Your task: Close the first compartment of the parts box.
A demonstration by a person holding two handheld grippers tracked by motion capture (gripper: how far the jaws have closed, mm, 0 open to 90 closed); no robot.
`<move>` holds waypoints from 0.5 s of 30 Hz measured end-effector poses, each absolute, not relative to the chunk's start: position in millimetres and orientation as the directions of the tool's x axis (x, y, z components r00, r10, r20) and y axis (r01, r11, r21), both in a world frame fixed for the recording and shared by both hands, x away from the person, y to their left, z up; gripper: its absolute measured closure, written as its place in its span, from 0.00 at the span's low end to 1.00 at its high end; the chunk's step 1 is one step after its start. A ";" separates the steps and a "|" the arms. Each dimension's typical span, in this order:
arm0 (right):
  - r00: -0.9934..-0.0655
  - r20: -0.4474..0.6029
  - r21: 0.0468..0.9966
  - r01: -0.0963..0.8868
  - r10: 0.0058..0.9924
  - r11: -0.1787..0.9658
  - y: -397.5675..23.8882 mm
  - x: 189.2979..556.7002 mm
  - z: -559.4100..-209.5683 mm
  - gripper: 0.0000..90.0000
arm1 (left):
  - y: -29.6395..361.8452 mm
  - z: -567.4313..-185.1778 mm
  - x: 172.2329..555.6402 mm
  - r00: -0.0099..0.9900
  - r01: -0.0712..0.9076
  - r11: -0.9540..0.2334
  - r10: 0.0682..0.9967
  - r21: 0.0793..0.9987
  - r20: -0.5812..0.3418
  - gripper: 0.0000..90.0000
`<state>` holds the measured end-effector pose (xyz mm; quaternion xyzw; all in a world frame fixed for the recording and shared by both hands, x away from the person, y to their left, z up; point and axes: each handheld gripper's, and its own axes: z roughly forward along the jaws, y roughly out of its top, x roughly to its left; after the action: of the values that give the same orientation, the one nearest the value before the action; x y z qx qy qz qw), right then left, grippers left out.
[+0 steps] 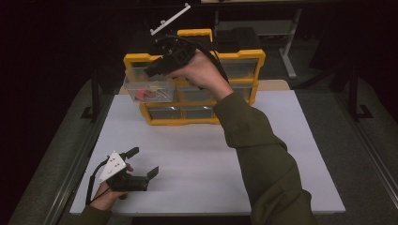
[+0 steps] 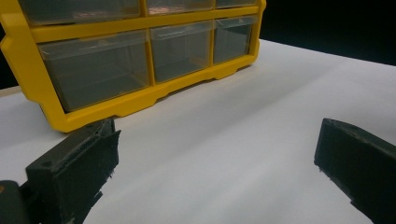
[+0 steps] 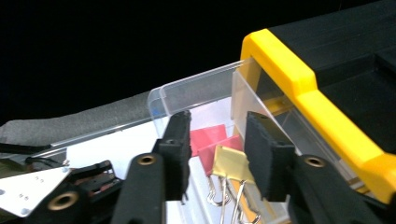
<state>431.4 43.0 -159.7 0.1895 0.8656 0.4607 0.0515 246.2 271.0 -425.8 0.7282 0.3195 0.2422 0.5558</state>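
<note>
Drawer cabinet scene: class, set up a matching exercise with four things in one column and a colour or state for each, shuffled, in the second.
1. cabinet frame
2. pulled-out drawer
3. left gripper
4. one binder clip

a. jaws wide open above the table
b. clear plastic, holding clips
c. yellow frame
d. gold-coloured, between the right gripper's jaws

Pairs: 1-c, 2-b, 3-a, 4-d

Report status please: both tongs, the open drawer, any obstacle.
Left tongs open, low over table. Right tongs open above binder clips in pulled-out drawer. Nothing in the way.
</note>
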 end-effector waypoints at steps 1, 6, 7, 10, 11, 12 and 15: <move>-0.925 0.083 0.818 0.276 0.372 0.505 42.3 430.5 -159.9 0.72 | 271.2 -425.5 245.8 0.678 0.197 -0.181 0.735 0.964 0.000 0.00; -0.937 0.106 0.820 0.272 0.334 0.504 36.6 421.2 -159.6 0.87 | 270.6 -425.6 245.2 0.676 0.200 -0.182 0.737 0.963 -0.002 0.00; -0.939 0.102 0.819 0.267 0.328 0.508 36.4 420.1 -159.7 0.88 | 270.2 -426.2 245.7 0.677 0.194 -0.173 0.736 0.966 -0.005 0.00; -0.949 0.085 0.818 0.241 0.305 0.523 36.4 413.2 -160.9 0.95 | 270.4 -426.3 245.9 0.677 0.195 -0.173 0.736 0.965 -0.005 0.00; -0.951 0.083 0.817 0.236 0.298 0.526 36.7 411.0 -161.5 0.97 | 270.7 -426.1 245.7 0.677 0.199 -0.176 0.736 0.964 -0.006 0.00; -0.953 0.081 0.816 0.231 0.291 0.530 37.3 409.1 -162.3 0.98 | 270.8 -425.9 245.6 0.677 0.199 -0.179 0.736 0.964 -0.003 0.00; -0.956 0.079 0.808 0.227 0.281 0.543 40.1 404.9 -166.3 0.99 | 270.6 -425.7 245.1 0.677 0.198 -0.180 0.736 0.964 -0.002 0.00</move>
<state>404.9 40.1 -166.3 0.1447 0.8779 0.4554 0.0301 245.1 270.6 -425.7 0.7287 0.3204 0.2424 0.5546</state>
